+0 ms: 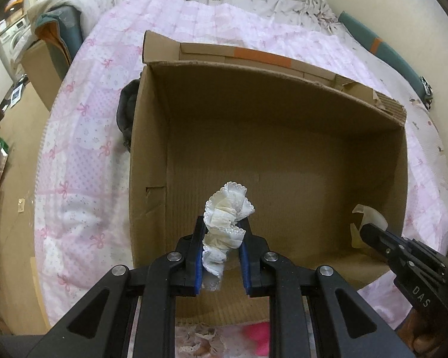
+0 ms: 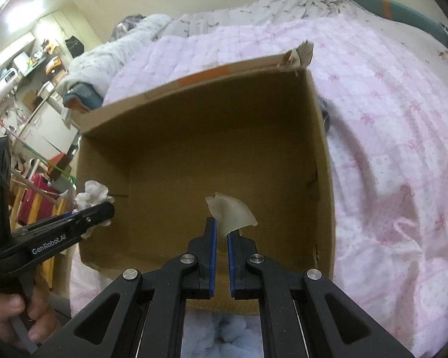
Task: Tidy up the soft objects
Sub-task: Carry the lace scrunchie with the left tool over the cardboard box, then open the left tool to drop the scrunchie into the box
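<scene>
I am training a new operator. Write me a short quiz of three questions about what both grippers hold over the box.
1. True or false: the left gripper holds a white lace-edged cloth.
2. The right gripper pinches: A) a pink toy B) a pale beige cloth C) nothing.
3. Fill in: both grippers are above the open ____ on the pink quilt.

Key: 1 true; 2 B; 3 cardboard box.

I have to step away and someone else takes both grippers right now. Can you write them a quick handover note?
Left gripper: shut on the white frilly cloth, held over the open cardboard box.
Right gripper: shut on a small cream piece, also over the box.
Done: both items picked up; nothing visibly lies in the box.
Left: release both into the box, then probably collect the dark item beside its outer wall on the pink quilt.
</scene>
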`<state>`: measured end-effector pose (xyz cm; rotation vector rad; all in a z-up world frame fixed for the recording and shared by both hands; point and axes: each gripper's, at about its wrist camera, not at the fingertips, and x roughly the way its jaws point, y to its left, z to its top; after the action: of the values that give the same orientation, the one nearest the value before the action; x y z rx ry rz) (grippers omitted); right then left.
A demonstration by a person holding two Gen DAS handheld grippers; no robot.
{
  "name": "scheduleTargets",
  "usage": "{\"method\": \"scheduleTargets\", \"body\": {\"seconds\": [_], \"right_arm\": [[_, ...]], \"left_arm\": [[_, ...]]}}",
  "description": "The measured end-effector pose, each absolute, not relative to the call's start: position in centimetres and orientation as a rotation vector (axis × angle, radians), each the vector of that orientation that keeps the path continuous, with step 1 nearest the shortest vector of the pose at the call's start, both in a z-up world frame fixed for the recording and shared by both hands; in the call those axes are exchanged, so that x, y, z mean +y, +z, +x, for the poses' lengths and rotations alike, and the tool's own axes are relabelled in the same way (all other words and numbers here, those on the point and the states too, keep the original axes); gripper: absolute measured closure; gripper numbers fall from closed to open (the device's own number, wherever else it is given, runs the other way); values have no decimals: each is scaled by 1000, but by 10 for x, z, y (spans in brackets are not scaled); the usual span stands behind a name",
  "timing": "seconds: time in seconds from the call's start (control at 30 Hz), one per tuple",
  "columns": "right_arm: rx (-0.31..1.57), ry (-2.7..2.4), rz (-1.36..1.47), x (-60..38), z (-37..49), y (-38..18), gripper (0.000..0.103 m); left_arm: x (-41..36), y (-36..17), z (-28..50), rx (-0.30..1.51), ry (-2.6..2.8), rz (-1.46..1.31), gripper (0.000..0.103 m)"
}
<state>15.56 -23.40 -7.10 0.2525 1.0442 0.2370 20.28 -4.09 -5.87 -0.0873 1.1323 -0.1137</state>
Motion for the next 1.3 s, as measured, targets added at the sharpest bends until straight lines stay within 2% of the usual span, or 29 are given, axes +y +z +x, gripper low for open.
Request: {"method": "scheduleTargets", "body": {"seconds": [0.73, 0.93, 1.0, 1.07, 1.2, 1.27, 1.3], "right_arm": [[1145, 240, 203, -223, 161, -92, 95], [1142, 257, 202, -221, 160, -92, 95], [1145, 259, 208, -220, 160, -92, 95], [1145, 263, 220, -223, 160, -91, 93], [1130, 274, 248, -224, 159, -88, 93], [1125, 285, 261, -224, 159, -87, 87], [1125, 291, 271, -225, 159, -87, 78]], "left_arm": [[-54, -68, 194, 1119, -126, -10, 84], [-62, -68, 191, 1116, -142, 13, 79], [-64, -67, 190, 1110, -143, 34, 75], [-70, -67, 187, 1105, -154, 51, 63], [-76, -63, 185, 1092, -163, 62, 49], [-76, -62, 184, 1089, -161, 62, 39], [-75, -61, 184, 1086, -160, 56, 38]]}}
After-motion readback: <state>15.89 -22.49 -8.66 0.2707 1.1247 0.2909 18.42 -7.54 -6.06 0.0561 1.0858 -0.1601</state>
